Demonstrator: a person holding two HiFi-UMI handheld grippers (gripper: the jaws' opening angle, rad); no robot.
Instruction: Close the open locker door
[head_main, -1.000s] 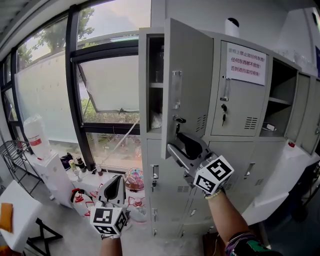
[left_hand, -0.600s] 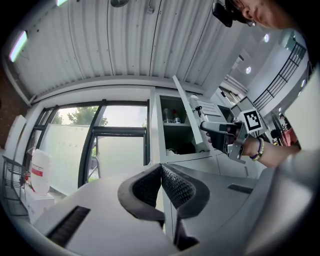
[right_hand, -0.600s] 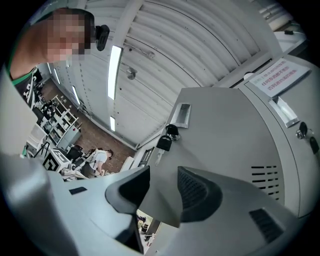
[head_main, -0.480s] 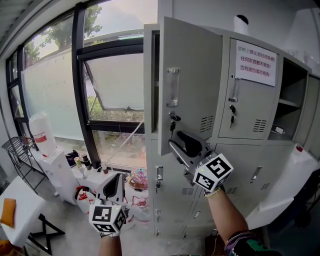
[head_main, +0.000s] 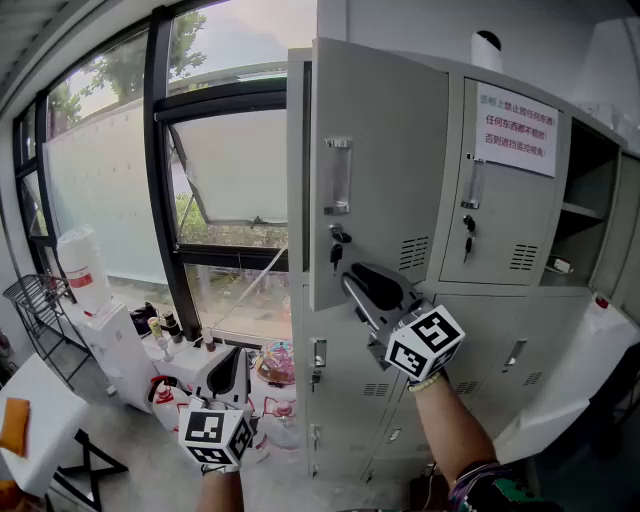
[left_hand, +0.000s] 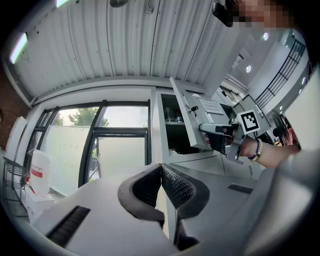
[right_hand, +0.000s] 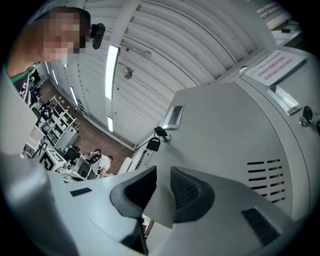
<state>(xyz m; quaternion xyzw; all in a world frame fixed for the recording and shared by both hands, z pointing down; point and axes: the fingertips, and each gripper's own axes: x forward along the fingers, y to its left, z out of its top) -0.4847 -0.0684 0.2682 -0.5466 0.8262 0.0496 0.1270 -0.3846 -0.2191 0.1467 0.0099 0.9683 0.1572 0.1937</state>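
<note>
The grey upper locker door (head_main: 385, 150) stands ajar on the left column of lockers, a key (head_main: 336, 252) hanging in its lock. My right gripper (head_main: 352, 283) is at the door's lower left corner. In the right gripper view that corner of the door (right_hand: 225, 130) sits between the jaws of the right gripper (right_hand: 162, 187), which have just been closing and now pinch it. My left gripper (head_main: 232, 362) hangs low and apart from the lockers, shut on nothing (left_hand: 161, 172). The left gripper view shows the door (left_hand: 186, 117) from the side, with dark shelves behind it.
A closed door with a paper notice (head_main: 517, 125) is to the right, then an open compartment (head_main: 585, 200). A large window (head_main: 230, 170) fills the left. Below it stand a white water dispenser (head_main: 80, 275) and several bottles (head_main: 160, 330) on the floor.
The door has swung towards the cabinet, hiding the shelves that showed before. My right gripper went with its lower corner. The left gripper stays low.
</note>
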